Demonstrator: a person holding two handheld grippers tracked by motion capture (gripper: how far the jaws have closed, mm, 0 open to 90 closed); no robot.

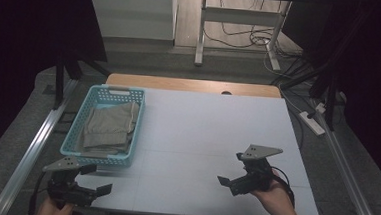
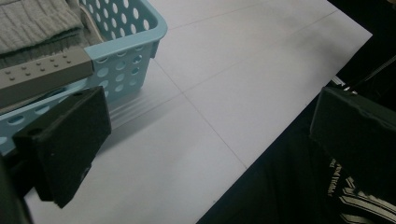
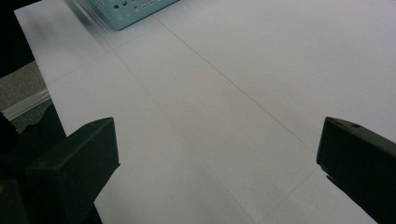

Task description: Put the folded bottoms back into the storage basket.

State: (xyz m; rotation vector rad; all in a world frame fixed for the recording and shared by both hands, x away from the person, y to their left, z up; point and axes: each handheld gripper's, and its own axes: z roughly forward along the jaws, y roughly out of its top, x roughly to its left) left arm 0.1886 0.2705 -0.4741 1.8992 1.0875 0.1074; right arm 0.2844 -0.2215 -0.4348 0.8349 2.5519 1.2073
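A light blue perforated basket [image 1: 105,127] stands at the table's left side with a folded beige cloth [image 1: 108,126] inside it. My left gripper [image 1: 96,178] hovers at the table's front left corner, just in front of the basket's near end, open and empty. In the left gripper view the basket [image 2: 133,44] and the cloth [image 2: 37,21] lie beyond the left jaw, and the left gripper [image 2: 210,140] spans bare table and the front edge. My right gripper [image 1: 231,168] is held at the front right, open and empty. Bare white table lies between the jaws of the right gripper [image 3: 215,163], with a corner of the basket [image 3: 133,9] far off.
The white table [image 1: 212,134] has a wooden strip [image 1: 190,85] along its far edge. Metal rails [image 1: 30,150] run along both sides on the floor. Desk legs and cables [image 1: 255,39] stand behind, and a power strip [image 1: 313,122] lies at the right.
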